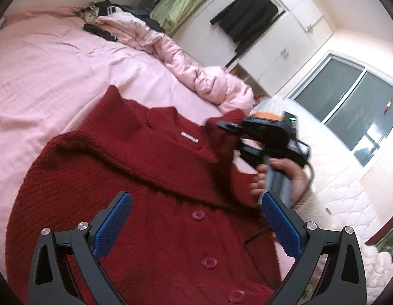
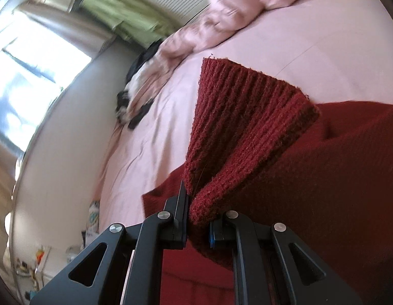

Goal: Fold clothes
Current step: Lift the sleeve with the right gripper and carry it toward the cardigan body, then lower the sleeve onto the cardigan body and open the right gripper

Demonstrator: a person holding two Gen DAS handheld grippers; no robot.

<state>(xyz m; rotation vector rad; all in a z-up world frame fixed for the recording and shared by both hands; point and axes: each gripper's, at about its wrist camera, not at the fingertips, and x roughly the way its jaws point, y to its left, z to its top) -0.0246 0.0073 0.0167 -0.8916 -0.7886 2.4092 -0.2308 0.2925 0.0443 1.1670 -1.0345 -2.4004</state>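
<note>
On the pink-sheeted bed [image 1: 56, 76], a soft, thick dark-red knitted cardigan [image 1: 135, 178] drapes limply; right tongs [image 2: 197, 218] pinch its ribbed cuff [image 2: 244, 117], left tongs [image 1: 196, 226] gape empty. Ribbed edges likely grip best.

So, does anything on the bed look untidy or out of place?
Yes. A pink jacket lies crumpled along the far edge of the bed, with dark clothes heaped behind it, unfolded. The red cardigan lies buttons up, one cuff lifted in the right gripper.
</note>
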